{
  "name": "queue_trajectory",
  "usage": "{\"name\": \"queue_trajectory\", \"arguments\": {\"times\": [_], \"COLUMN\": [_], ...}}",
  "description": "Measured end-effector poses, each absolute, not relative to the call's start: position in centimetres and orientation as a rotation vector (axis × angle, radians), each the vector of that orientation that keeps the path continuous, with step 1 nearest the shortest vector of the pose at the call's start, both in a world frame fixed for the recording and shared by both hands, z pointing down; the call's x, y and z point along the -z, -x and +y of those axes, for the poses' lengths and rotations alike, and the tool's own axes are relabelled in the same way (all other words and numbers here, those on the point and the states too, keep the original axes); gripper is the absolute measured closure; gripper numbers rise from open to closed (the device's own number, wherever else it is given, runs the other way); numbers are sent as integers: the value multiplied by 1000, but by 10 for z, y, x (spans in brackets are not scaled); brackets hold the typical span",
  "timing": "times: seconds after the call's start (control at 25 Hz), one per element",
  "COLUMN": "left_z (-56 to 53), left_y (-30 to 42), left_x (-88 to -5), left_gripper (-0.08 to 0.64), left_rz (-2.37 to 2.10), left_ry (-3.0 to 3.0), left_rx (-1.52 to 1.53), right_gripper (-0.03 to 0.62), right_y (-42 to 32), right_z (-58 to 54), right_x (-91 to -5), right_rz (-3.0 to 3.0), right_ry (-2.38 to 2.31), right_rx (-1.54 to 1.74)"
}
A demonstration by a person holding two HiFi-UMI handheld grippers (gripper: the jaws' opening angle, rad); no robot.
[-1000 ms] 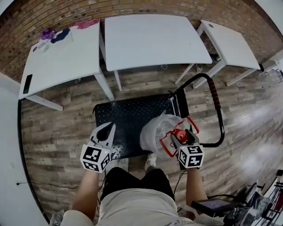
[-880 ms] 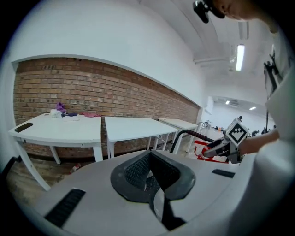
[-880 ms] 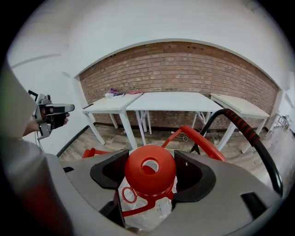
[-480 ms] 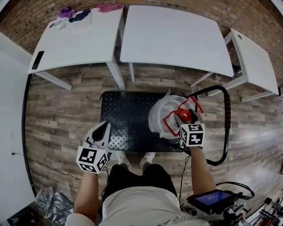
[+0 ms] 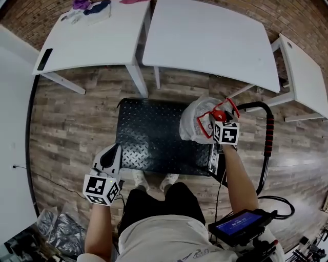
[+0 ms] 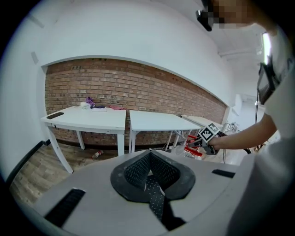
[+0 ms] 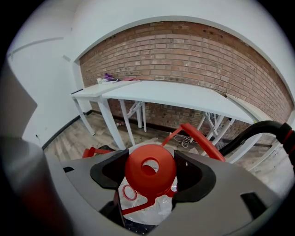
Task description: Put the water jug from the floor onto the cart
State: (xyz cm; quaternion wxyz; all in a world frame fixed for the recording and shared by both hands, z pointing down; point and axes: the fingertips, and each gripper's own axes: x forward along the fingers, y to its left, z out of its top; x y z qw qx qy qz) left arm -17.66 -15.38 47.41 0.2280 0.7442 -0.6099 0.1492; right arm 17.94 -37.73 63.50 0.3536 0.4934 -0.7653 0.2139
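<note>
The water jug [image 5: 193, 124] is a clear plastic bottle with a red cap [image 5: 219, 115] and a red carry frame [image 7: 203, 140]. It hangs over the right end of the black cart deck [image 5: 148, 134], beside the cart handle [image 5: 267, 139]; I cannot tell whether its base touches the deck. My right gripper [image 5: 220, 119] is shut on the jug's neck, and the red cap [image 7: 150, 169] sits between the two black pads in the right gripper view. My left gripper [image 5: 111, 154] hangs off the cart's near left corner, jaws together and holding nothing, with its pads [image 6: 159, 173] meeting.
White tables [image 5: 205, 38] stand along a brick wall beyond the cart. A dark phone [image 5: 44, 59] and some clothes [image 5: 91, 7] lie on the left table. My feet [image 5: 154, 180] are at the cart's near edge. A tablet [image 5: 238, 225] and cables lie at the lower right.
The right gripper has carried the jug away from me, to over the cart's right end by the handle. The left gripper has drifted down and left.
</note>
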Motion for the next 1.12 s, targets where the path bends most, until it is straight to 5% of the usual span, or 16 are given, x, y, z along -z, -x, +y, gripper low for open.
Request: {"name": "queue_trajectory", "arguments": {"times": [1.12], "left_z": [-141], "left_y": [161], "left_x": [-487], "left_gripper": [560], "left_rz": [-1634], "left_ry": [-2018], "left_rx": [-435], "right_gripper": [279], "right_y": [-212], "right_z": [-403], "right_x": [-688], "right_rz": [-1908], "right_ry": [-1311], "right_rx": [-639]}}
